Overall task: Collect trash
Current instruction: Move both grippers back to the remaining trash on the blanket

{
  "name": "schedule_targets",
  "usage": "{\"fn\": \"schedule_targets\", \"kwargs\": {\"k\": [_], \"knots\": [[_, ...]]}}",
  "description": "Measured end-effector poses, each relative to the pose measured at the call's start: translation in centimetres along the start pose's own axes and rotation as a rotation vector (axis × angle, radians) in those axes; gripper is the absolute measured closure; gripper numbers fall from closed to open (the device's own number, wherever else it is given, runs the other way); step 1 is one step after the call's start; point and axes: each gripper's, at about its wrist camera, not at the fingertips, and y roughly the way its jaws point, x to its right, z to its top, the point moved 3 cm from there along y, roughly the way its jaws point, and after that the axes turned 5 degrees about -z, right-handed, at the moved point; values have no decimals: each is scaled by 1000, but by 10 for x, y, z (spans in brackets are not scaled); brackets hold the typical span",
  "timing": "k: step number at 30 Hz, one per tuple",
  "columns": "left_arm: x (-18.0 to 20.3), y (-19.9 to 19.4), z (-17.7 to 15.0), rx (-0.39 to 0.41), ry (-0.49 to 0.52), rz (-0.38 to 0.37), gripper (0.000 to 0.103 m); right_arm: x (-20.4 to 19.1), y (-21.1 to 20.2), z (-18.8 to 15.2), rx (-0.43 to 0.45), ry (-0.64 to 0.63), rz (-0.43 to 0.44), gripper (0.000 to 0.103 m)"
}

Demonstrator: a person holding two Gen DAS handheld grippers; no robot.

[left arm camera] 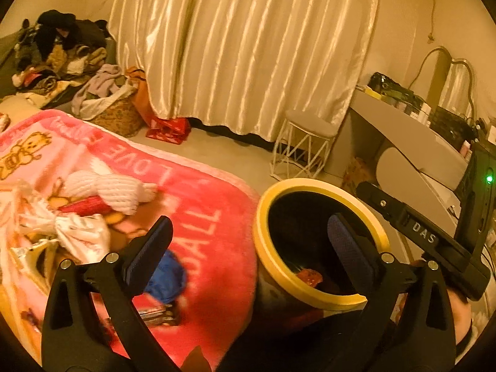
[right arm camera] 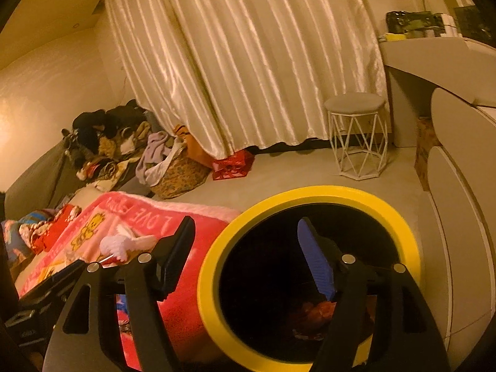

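Left tool [left arm camera: 249,245] released, fingers spread wide, nothing between them; it hangs over the near rim of the yellow-rimmed bin [left arm camera: 279,192], straddling the edge where the bin meets the pink blanket [left arm camera: 217,226]. Right tool [right arm camera: 248,254] also released, jaws wide apart and empty; its blue-padded finger [right arm camera: 316,263] sits over the bin [right arm camera: 214,279] mouth, the other finger over the blanket [right arm camera: 183,319] just left of the bin. In the left wrist view the right tool's body [left arm camera: 434,238] shows just right of the bin, marked "DAS", green light on. Trash: a red wrapper [left arm camera: 310,277] lies inside the bin, low against its near wall; right wrist view shows the same reddish scraps [right arm camera: 316,313] at the bin's dark bottom. Left of the bin, on the blanket: a white knitted item [left arm camera: 117,190], crumpled white wrappers [left arm camera: 77,232], a blue thing [left arm camera: 169,274] partly hidden behind the left finger, too blurred to tell what it is. Beyond the bin, a white wire stool [left arm camera: 305,145] stands on the floor in front of the cream curtain [left arm camera: 248,46]. Right of the bin, a grey bench [left arm camera: 403,130] carrying bottles and clutter. Far left of the bin, a clothes pile [left arm camera: 59,52] and a woven basket [left arm camera: 119,114] near the curtain, with a red bag [left arm camera: 169,128] beside it.
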Motion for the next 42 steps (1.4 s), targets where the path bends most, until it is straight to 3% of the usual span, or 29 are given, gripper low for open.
{"fn": "schedule_targets", "kwargs": {"k": [20,42], "knots": [[-49,-45,7,82,-54,115,11,-65,-6,-18,-26,-135,114,33],[-121,-88,7,136,-163,232,11,-134,-2,-55,-120,-292,211,32]]}}
